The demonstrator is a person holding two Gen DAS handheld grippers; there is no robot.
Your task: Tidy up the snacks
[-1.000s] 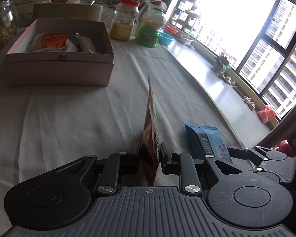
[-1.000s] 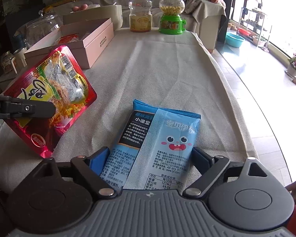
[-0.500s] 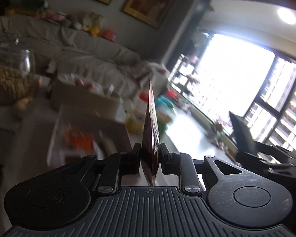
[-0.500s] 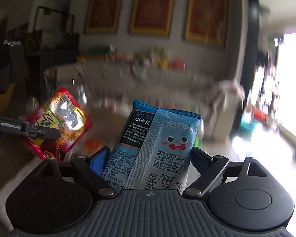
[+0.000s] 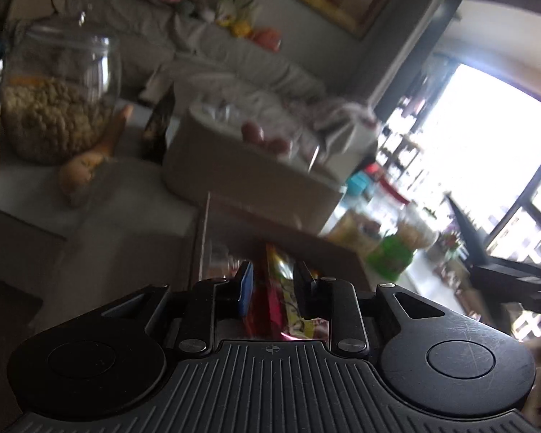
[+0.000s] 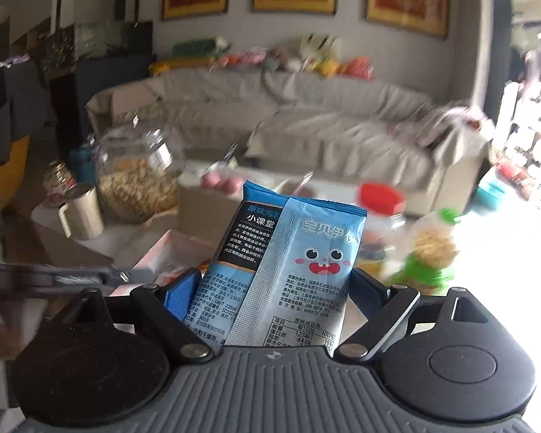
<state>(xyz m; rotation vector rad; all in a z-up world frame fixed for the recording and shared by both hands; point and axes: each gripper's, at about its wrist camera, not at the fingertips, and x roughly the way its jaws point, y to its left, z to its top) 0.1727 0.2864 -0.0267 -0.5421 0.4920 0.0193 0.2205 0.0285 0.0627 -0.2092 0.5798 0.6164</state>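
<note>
- Behind everything ran a grey covered sofa [image 6: 306, 115] with soft toys along its back, three gold-framed pictures on the wall above it, and bright windows far right.
- On the left stood a big glass jar [image 5: 59, 101] part full of pale snacks, with a cream mug [image 6: 81, 213] just beside it in the right wrist view.
- An open pink box [image 5: 277, 238] lay directly beyond the left gripper's fingers; its contents were too blurred to name.
- Left gripper [image 5: 273, 287] had its jaws parted, and the red snack packet [image 5: 276, 299] stood edge-on between them; blur hid whether either pad touched it.
- That red packet sat low at the near edge of the box, though I could not tell if it was inside or only above it.
- Right gripper [image 6: 270, 288] was clamped on the blue snack packet [image 6: 288, 267], which stood upright between the fingers with its cartoon face toward the camera.
- The blue packet was held in the air nearer than the pink box, which showed to its left.
- To the right of the box stood a red-lidded jar [image 6: 380, 216] and a green candy dispenser [image 6: 427, 256], both blurred.
- A beige container [image 5: 249, 173] holding pink round things sat beyond the box.
</note>
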